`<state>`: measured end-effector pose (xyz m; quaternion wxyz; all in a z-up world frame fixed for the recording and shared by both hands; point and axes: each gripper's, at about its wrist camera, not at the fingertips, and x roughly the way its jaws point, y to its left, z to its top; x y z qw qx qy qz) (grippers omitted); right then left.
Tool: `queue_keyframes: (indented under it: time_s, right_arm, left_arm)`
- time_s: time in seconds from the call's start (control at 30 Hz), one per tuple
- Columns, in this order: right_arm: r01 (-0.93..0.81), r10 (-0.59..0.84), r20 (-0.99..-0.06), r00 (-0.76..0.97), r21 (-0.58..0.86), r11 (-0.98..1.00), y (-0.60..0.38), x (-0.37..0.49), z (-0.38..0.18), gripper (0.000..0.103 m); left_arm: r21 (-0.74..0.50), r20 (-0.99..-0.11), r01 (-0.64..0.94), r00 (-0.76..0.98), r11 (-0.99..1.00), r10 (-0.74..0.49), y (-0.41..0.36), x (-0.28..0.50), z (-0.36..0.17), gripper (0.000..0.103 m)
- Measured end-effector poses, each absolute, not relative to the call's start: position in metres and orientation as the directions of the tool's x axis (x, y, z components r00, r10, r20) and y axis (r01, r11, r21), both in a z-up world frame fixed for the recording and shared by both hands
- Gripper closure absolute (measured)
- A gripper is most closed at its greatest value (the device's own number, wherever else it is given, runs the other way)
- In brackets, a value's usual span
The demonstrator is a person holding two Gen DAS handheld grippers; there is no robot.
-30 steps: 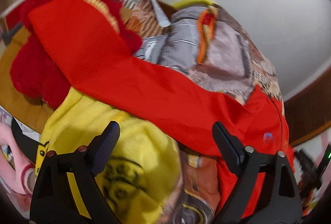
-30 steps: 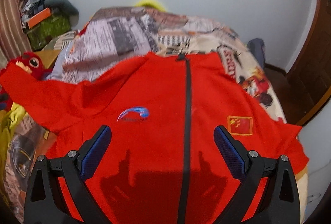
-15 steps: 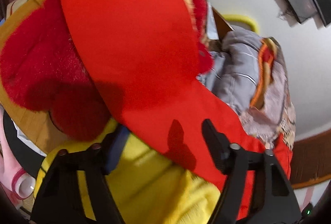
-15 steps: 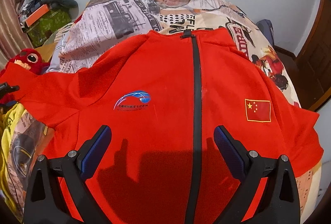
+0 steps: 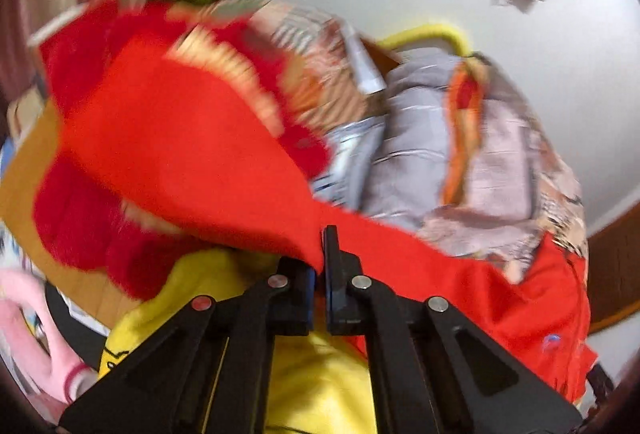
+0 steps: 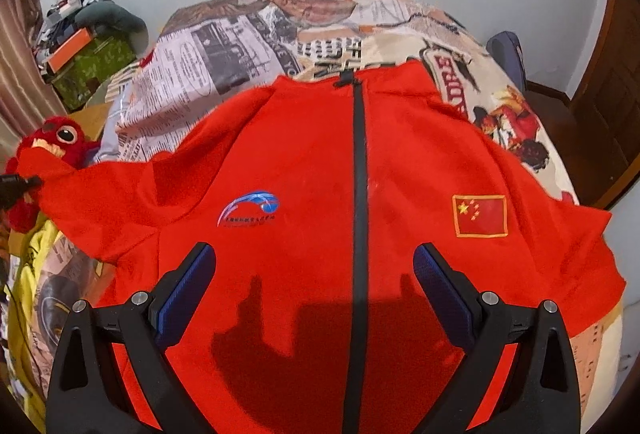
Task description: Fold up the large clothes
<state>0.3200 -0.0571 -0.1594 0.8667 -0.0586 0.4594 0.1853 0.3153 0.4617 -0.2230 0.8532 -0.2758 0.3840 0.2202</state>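
While the red jacket lies spread front-up across the bed, zip running from its collar at the far side toward me, my left fingers are pinched tight on the lower edge of its left sleeve. That sleeve stretches out to the left, off the jacket's body, and its cuff end lies over a red plush toy at the bed's left side. Under the sleeve, near me, a yellow garment is bunched against the bed's left edge. The left view is blurred, so I cannot tell how much cloth sits between the pads.

My right fingers stand wide apart above the jacket's lower front, holding nothing; one pad is left of the black zip, the other right of it. The jacket's right sleeve reaches the bed's right edge, and its hem near me runs out of sight below the fingers.

Open room: the far part of the bed beyond the collar is bare printed bedspread up to the wall. To the right of the bed there is a strip of floor before a wooden door. The left side is crowded, with the toy, the yellow garment and a heap of things by the curtain.
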Motion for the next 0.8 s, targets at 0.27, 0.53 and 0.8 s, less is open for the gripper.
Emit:
queue_keyframes:
  time_s: [0.27, 0.53, 0.8]
  right_arm:
    - [-0.377, 0.282, -0.778, 0.562, 0.062, 0.924, -0.073, 0.319, -0.132, 0.005]
    - [-0.373, 0.287, -0.763, 0.579, 0.065, 0.926, -0.104, 0.32, -0.121, 0.005]
    - [-0.352, 0.256, -0.756, 0.602, 0.036, 0.935, -0.14, 0.323, -0.122, 0.004]
  left_arm:
    - [-0.156, -0.682, -0.412, 0.702, 0.898, 0.204, 0.357, 0.354, -0.133, 0.101]
    - [-0.173, -0.627, -0.209, 0.777, 0.962, 0.056, 0.248, 0.393, -0.101, 0.101]
    - [-0.18, -0.672, -0.022, 0.733, 0.983, -0.106, 0.132, 0.433, -0.126, 0.101]
